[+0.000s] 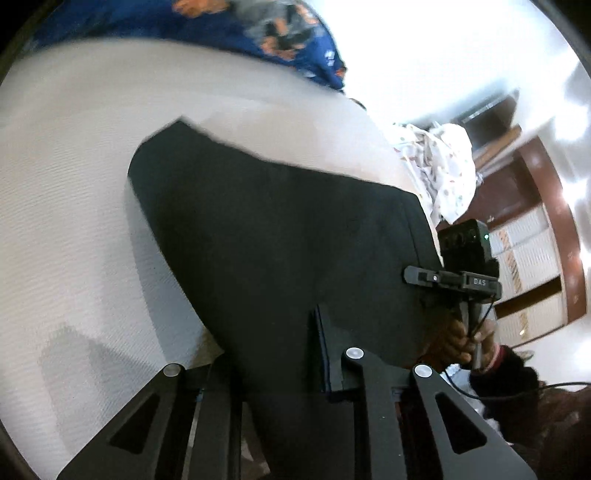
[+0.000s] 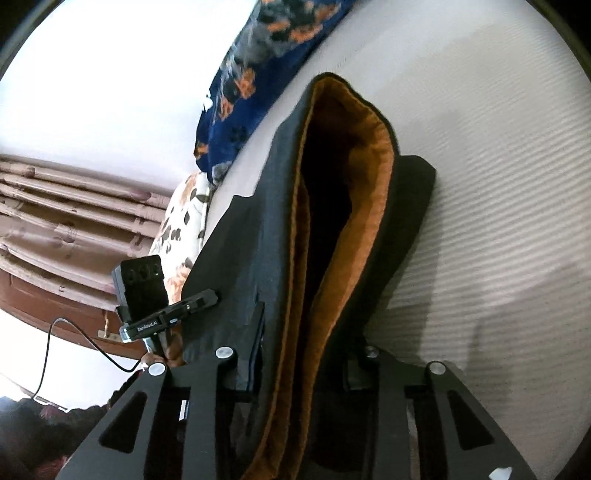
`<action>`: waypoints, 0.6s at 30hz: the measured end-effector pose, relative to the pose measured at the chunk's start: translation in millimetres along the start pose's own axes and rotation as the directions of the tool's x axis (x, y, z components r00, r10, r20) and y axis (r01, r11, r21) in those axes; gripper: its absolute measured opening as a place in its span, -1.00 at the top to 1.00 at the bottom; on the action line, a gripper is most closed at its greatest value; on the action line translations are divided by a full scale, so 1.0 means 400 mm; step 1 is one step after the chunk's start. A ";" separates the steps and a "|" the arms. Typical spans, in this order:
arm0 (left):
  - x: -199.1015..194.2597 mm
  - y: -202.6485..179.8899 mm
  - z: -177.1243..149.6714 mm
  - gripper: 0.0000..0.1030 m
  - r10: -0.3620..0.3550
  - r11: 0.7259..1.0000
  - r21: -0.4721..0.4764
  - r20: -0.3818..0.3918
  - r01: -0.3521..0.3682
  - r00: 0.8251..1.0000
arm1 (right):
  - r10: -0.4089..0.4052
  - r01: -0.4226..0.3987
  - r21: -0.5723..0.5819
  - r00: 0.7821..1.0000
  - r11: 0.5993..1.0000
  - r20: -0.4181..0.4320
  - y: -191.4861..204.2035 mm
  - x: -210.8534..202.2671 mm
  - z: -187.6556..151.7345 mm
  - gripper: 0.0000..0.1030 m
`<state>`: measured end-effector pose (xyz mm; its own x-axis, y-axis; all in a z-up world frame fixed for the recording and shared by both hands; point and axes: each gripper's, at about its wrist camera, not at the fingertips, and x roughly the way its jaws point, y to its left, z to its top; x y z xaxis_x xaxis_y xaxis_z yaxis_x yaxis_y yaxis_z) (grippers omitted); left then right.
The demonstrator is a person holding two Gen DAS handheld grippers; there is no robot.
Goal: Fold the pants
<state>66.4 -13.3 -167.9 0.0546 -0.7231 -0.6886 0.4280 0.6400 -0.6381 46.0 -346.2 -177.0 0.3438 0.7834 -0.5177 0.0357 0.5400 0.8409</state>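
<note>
Black pants are raised off a white ribbed bed sheet, stretched between both grippers. My left gripper is shut on one edge; one finger shows, the other is under the cloth. The right gripper pinches the far edge, with a hand on its handle. In the right wrist view the pants gape and show an orange lining. My right gripper is shut on the cloth, and the left gripper grips the left edge.
A blue blanket with orange prints lies at the far side of the bed. A white patterned cloth and a floral pillow sit by the bed's edge. Brown wooden furniture stands beyond. Bare sheet lies beside the pants.
</note>
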 end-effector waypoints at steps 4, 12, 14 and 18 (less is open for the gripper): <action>0.001 0.021 -0.015 0.50 -0.013 1.000 -0.013 -0.034 0.012 0.999 | -0.024 0.023 -0.018 0.999 1.000 -0.022 0.015 0.034 -0.005 0.37; 0.035 0.014 -0.003 0.15 -0.021 0.997 0.070 -0.045 0.024 0.999 | -0.109 0.108 -0.042 0.994 0.993 -0.028 0.046 0.046 0.012 0.27; 0.045 0.001 -0.006 0.33 0.040 0.995 0.096 -0.012 -0.039 0.999 | -0.139 0.138 -0.059 0.990 0.989 -0.016 0.060 0.053 0.011 0.32; 0.052 -0.041 -0.021 0.52 0.114 0.986 0.117 0.029 -0.116 0.993 | -0.189 0.190 -0.081 0.982 0.979 0.009 0.082 0.063 0.002 0.39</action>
<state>52.8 -36.8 -174.6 0.1294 -0.6531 -0.7462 0.5215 0.6849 -0.5090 56.5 -309.1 -162.5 0.3391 0.6642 -0.6662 0.0244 0.7017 0.7120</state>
